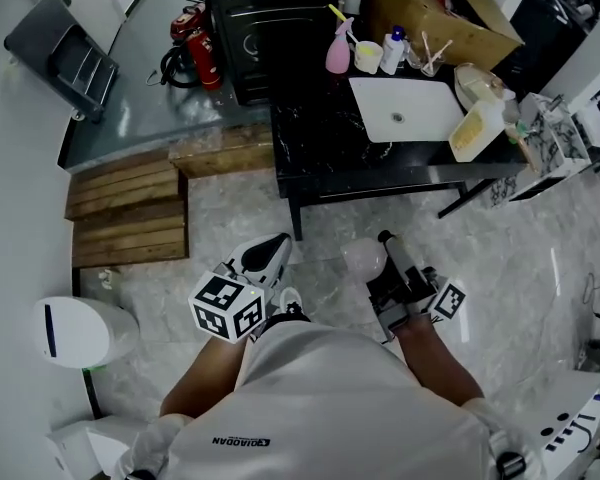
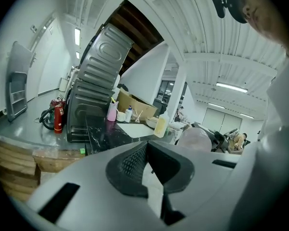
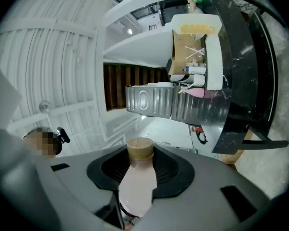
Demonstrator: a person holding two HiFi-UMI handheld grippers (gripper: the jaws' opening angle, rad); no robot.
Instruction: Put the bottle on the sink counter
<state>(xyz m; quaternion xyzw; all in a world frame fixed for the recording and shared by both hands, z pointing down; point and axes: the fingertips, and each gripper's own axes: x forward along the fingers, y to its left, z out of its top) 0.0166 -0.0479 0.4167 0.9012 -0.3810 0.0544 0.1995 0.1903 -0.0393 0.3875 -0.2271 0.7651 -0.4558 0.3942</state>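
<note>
Only right gripper view shows the bottle [image 3: 136, 186] capped.

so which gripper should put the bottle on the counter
Right. The right gripper is shut on the bottle, while the left gripper has nothing between its jaws. The counter lies ahead of both.

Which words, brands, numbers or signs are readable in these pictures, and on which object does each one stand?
"QIAODAN": on the person's white shirt, seen upside down; the letters are small, so the reading is uncertain.
Marker cubes: black-and-white square patterns only, no letters.
Bottles on the sink counter: labels too small to read.
Bottle with brown cap: no label shows.
</note>
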